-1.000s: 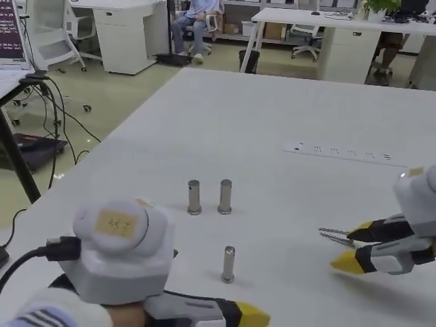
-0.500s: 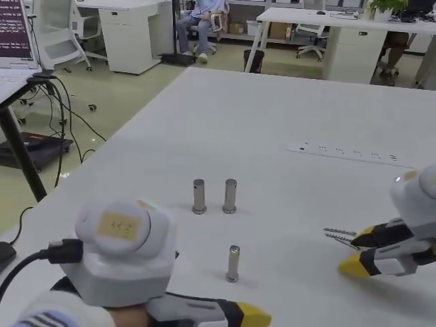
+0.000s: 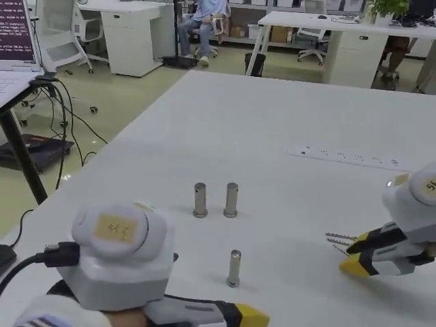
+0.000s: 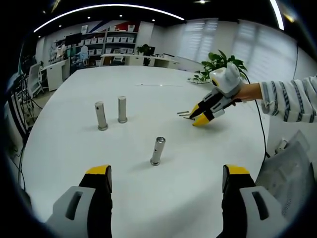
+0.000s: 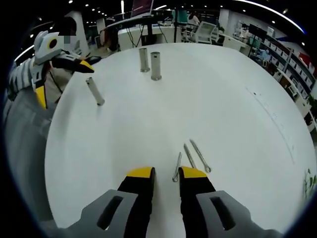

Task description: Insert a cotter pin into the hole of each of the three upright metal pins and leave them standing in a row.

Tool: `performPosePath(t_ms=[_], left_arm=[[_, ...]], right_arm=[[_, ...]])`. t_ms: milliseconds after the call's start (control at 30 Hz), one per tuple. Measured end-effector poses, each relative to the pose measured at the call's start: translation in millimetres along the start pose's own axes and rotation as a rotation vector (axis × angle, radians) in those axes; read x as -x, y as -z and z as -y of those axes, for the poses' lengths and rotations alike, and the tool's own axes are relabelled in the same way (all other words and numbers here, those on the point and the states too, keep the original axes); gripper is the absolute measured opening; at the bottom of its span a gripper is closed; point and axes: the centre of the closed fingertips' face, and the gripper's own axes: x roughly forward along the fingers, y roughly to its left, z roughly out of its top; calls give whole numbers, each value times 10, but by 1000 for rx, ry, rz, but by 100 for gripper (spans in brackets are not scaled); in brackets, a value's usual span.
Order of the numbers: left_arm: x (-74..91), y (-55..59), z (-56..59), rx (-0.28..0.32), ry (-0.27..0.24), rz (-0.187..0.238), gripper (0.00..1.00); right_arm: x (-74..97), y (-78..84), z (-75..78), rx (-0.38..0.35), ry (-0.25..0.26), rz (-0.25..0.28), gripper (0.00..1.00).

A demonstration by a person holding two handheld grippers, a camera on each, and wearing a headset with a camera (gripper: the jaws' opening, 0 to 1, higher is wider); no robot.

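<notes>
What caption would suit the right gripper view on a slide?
Right hand-held gripper poised at three cotter pins on a white table, three upright metal pins beyond.

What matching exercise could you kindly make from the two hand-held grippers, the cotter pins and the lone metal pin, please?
1. left hand-held gripper
2. right hand-held gripper
3. cotter pins
4. lone metal pin

A. lying flat on the table
B. jaws wide apart, empty
C. standing upright
D. jaws narrowly apart at the cotter pins

Pairs: 1-B, 2-D, 3-A, 4-C.
</notes>
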Motion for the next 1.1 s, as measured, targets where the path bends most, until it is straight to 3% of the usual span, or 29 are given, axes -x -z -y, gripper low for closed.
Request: performPosePath(t_ms=[300, 700, 833, 900, 1100], left_arm=[[4, -28, -4, 9, -3, 9, 90], [17, -49, -33, 25, -11, 19, 88], [16, -33, -39, 16, -12, 13, 88], [7, -69, 9, 38, 11, 36, 88], [-18, -89, 81, 15, 32, 40, 88]], right_arm=[[-36, -32, 44, 23, 20, -8, 9], [-49, -22, 72, -8, 35, -6, 4], [-59, -16, 99, 43, 47, -19, 3], [-59, -16, 98, 110, 60, -31, 3], [-72, -6, 125, 144, 70, -48, 3]])
